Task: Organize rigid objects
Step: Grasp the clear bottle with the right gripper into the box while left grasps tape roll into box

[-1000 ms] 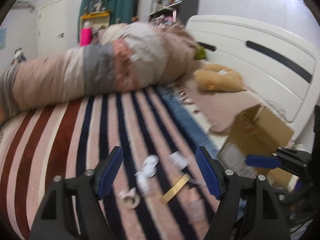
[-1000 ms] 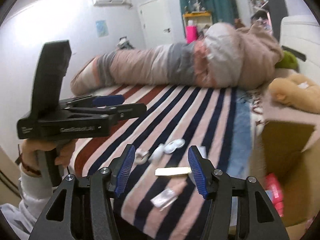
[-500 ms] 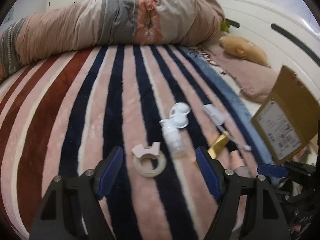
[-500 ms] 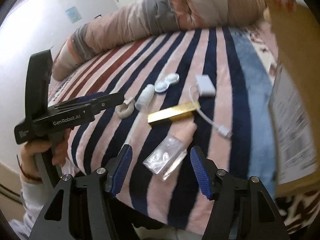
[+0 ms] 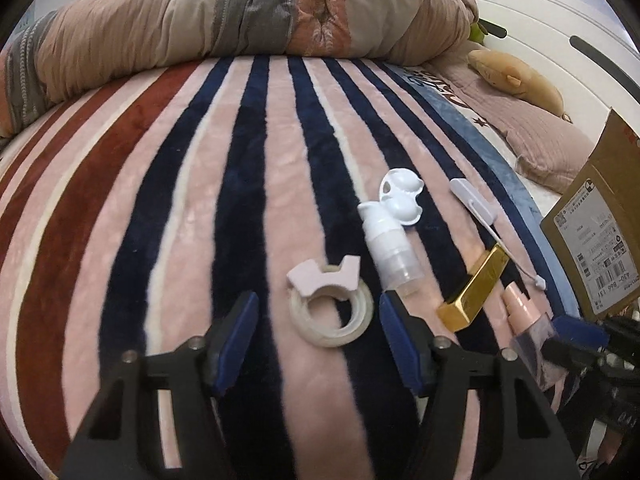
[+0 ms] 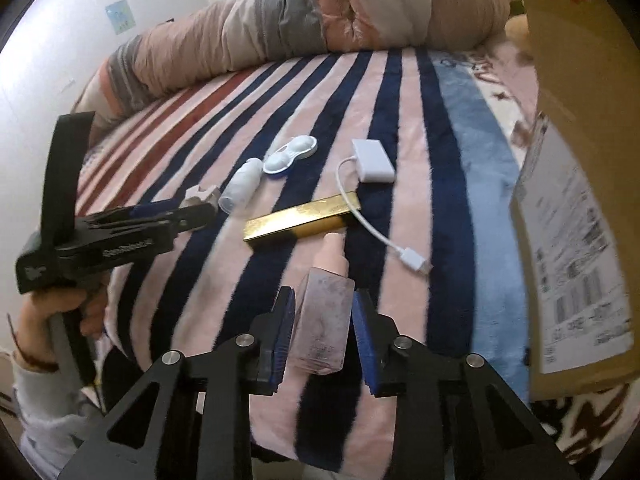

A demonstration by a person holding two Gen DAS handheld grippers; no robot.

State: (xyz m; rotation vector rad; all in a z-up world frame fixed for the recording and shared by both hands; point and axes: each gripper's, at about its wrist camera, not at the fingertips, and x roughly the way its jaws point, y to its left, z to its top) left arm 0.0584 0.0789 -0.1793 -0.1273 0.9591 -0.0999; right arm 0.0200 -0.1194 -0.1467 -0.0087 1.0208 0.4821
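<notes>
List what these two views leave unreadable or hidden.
- Cardboard box: cut by the right edge in both views; inside unseen.
- Box label: print blurred, right wrist view.
- Clear bottle: pad contact unclear between the right gripper fingers.
- Tape roll: text too small.

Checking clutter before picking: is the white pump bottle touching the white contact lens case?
Touching. The left wrist view shows the pump bottle nozzle end overlapping the lens case rim, no blanket visible between them.

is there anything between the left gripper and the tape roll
Nothing visible. The left gripper is open, and the tape roll lies on the striped blanket directly ahead, between the two fingers. The white pump bottle lies just right of the roll, close to the right-hand finger, but not in the path.
</notes>
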